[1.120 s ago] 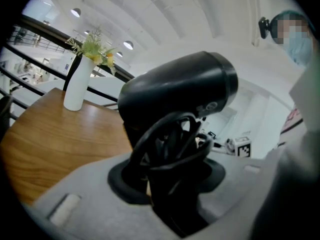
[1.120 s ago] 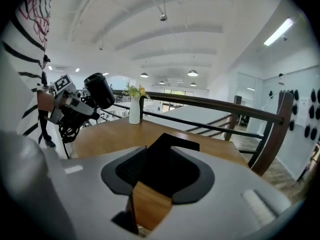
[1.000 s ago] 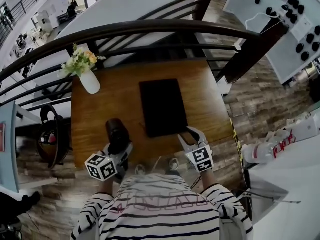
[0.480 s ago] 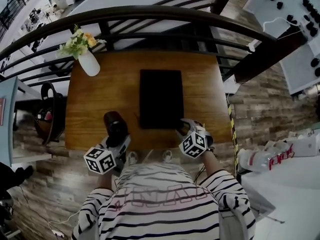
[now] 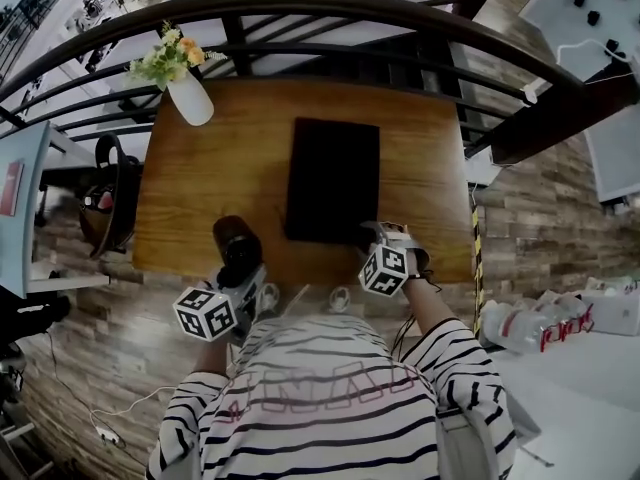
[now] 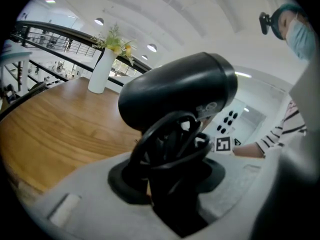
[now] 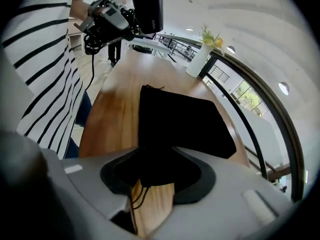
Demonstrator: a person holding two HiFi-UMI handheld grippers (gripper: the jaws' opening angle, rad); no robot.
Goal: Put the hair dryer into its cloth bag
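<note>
- Two grippers in view; left gripper (image 5: 241, 274) clenched on the hair dryer (image 5: 237, 252) handle, cord looped beside the handle.
- Hair dryer: glossy black, rounded barrel; held over the wooden table (image 5: 205, 193) near edge, left of the cloth bag (image 5: 332, 180).
- Cloth bag: black, rectangular, lying flat; drawstring at near edge.
- Right gripper (image 5: 377, 234): jaws wide, closing over the bag's near right corner.

Hair dryer (image 6: 175, 91) handle: concealed by left gripper (image 6: 167, 176) jaws. Cloth bag (image 7: 185, 124) near corner: obscured between closing right gripper (image 7: 155, 176) jaws.
</note>
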